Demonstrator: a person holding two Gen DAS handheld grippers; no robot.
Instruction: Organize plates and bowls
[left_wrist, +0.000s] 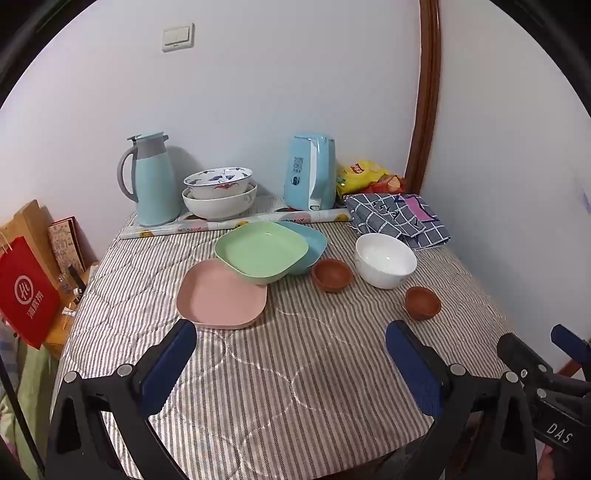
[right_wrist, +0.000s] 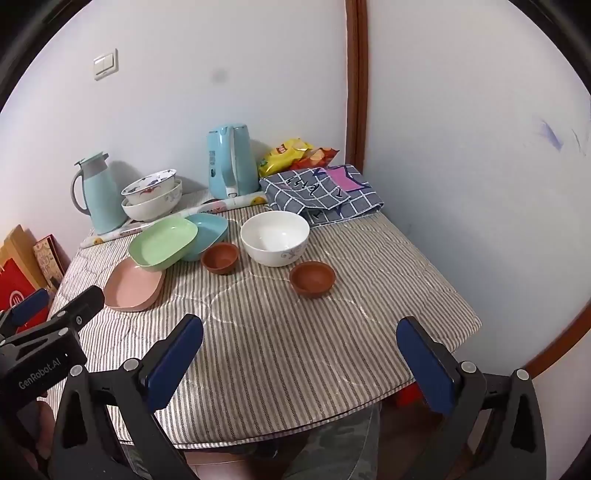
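On the striped tablecloth (left_wrist: 295, 369) lie a pink plate (left_wrist: 221, 295), a green plate (left_wrist: 260, 251) leaning on it, and a blue plate (left_wrist: 314, 240) under the green one. Beside them stand a brown bowl (left_wrist: 331, 274), a white bowl (left_wrist: 384, 258) and a second brown bowl (left_wrist: 422, 301). The same pieces show in the right wrist view: pink plate (right_wrist: 133, 282), green plate (right_wrist: 162, 242), blue plate (right_wrist: 210, 229), white bowl (right_wrist: 275, 236), brown bowls (right_wrist: 220, 257) (right_wrist: 312, 278). My left gripper (left_wrist: 291, 365) and right gripper (right_wrist: 299, 365) are open and empty above the near table edge.
At the back stand a blue thermos jug (left_wrist: 155, 181), two stacked patterned bowls (left_wrist: 219, 192), a blue electric kettle (left_wrist: 312, 171), snack bags (left_wrist: 364, 175) and a folded checked cloth (left_wrist: 399, 218). A red bag (left_wrist: 26, 295) stands left of the table. Walls close in behind and at right.
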